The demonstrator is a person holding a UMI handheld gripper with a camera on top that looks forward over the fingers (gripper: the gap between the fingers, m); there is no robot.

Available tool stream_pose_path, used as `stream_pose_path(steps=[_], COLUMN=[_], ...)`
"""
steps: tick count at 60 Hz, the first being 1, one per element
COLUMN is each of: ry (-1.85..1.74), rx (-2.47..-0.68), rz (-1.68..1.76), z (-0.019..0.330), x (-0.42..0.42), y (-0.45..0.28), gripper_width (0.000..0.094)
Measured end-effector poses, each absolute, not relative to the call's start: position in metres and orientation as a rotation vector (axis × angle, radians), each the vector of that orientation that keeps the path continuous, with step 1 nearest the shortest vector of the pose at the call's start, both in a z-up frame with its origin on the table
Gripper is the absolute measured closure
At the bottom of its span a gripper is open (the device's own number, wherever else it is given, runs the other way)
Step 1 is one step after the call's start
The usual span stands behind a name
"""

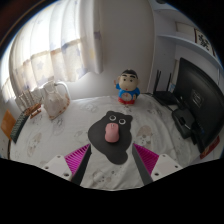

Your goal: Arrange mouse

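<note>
A small pink mouse lies on a dark, rounded mouse pad on the cloth-covered table. My gripper is open and empty, its magenta pads spread wide apart. The near end of the mouse pad lies between the fingers. The mouse sits just ahead of the fingertips, touching neither.
A cartoon doll in a blue and red outfit stands beyond the mouse. A dark monitor and dark gear stand at the right. A clear container sits at the left, before a curtained window.
</note>
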State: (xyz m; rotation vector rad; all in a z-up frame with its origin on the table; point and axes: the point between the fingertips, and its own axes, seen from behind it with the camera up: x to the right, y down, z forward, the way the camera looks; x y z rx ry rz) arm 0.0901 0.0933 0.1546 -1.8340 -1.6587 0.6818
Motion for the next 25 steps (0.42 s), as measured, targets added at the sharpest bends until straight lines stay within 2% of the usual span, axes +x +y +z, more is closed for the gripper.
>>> stream_pose_path(steps=[10, 25], ry=[-1.683, -1.704], rx=[-1.879, -1.87], rz=[0.684, 0.639], z=[0.169, 0.159], x=[0.15, 0.164], y=[0.082, 0.087], gripper_width=[0.0084, 0.0083])
